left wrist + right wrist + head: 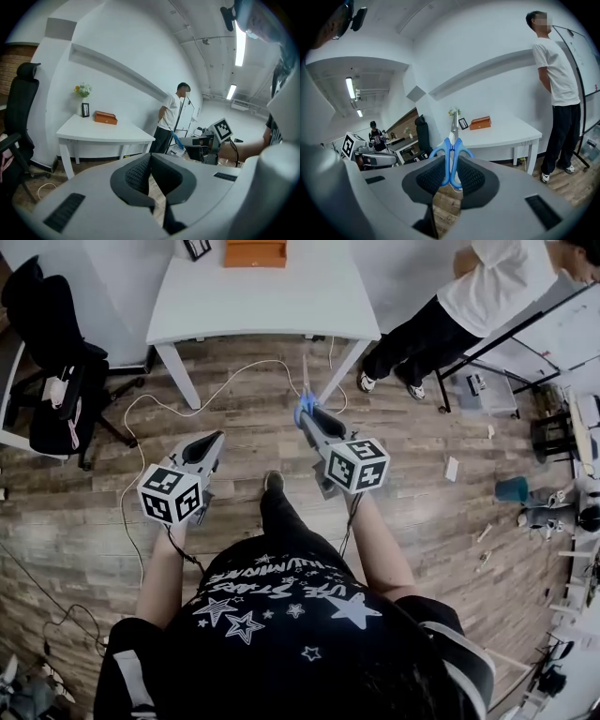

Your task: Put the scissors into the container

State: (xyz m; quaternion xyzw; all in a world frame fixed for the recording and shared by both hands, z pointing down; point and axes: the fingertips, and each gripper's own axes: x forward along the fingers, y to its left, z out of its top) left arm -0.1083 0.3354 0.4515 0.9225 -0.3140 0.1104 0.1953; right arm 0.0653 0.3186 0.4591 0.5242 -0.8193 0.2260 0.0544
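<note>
Scissors (449,159): blue-handled, clamped by the handle loops between the pads of the right gripper (451,175). The blades are closed and project forward past the jaw tips, towards the white table (506,133). In the head view the scissors (305,409) are held in the air above the wooden floor (441,521), short of the table's near edge.

Container: an orange-brown box (254,253) sits on the far side of the table by the wall, well apart from the scissors. Whether it is open on top cannot be determined. A small black picture frame (462,123) stands just beside it, with a small bunch of flowers (83,89) near the frame.

Left gripper (150,174): jaws pressed together at the tips, nothing between the pads. It is held over the floor to the left of the right gripper, level with it and apart from it.

Surroundings: a black office chair (52,362) stands to the left of the table. A white cable (216,395) trails across the floor in front of the table. A person in a white shirt and dark trousers (469,306) stands to the right of the table, beside a whiteboard (562,334).
</note>
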